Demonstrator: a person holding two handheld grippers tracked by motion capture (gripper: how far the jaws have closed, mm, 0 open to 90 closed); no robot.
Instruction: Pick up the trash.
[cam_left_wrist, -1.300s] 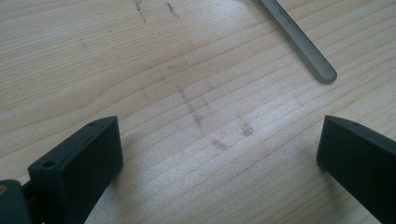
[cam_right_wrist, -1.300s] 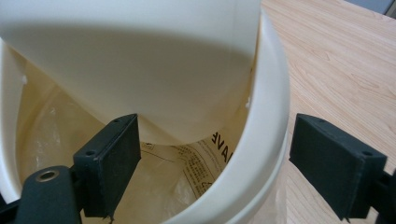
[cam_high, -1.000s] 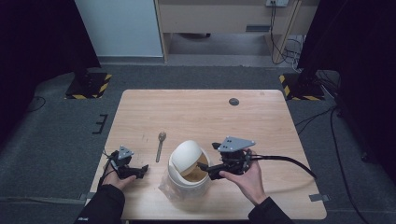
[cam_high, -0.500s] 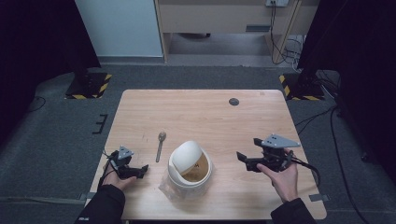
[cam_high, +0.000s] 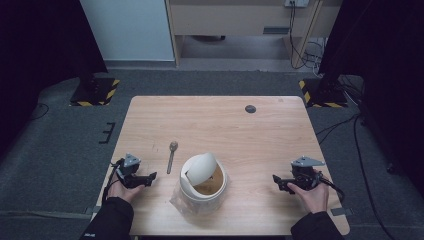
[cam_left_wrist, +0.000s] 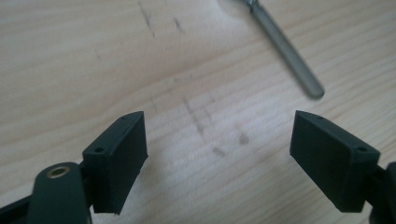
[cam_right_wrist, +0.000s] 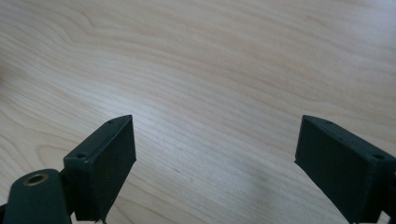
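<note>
Pale wooden counter (cam_high: 260, 135), rectangular, light grain, set on dark grey carpet, with a pale panel and a wooden bench behind and yellow-and-black striped blocks at the far corners. Smooth-looking top, faintly scuffed in the left gripper view; probably little friction for anything pushed across.

Round white lidded container (cam_high: 202, 180) near the front edge, about midway between the hands, sitting on what looks like a clear plastic sheet. Domed lid tipped up and open, brownish contents inside (what exactly, too small to tell). Likely rigid plastic and fairly light, prone to slide or tip if pushed high on the lid; best taken by the rim or the lower wall.

Left gripper (cam_high: 145, 178) at the front left, jaws spread wide with nothing between, close above bare wood. Right gripper (cam_high: 279, 181) at the front right, well apart from the container, jaws likewise parted and empty.

Slim metal spoon (cam_high: 171, 156) lying flat just left of the container, bowl away from the person; stiff, thin, slippery, best pinched across the handle.

Small dark disc (cam_high: 250, 108) near the far edge.
</note>
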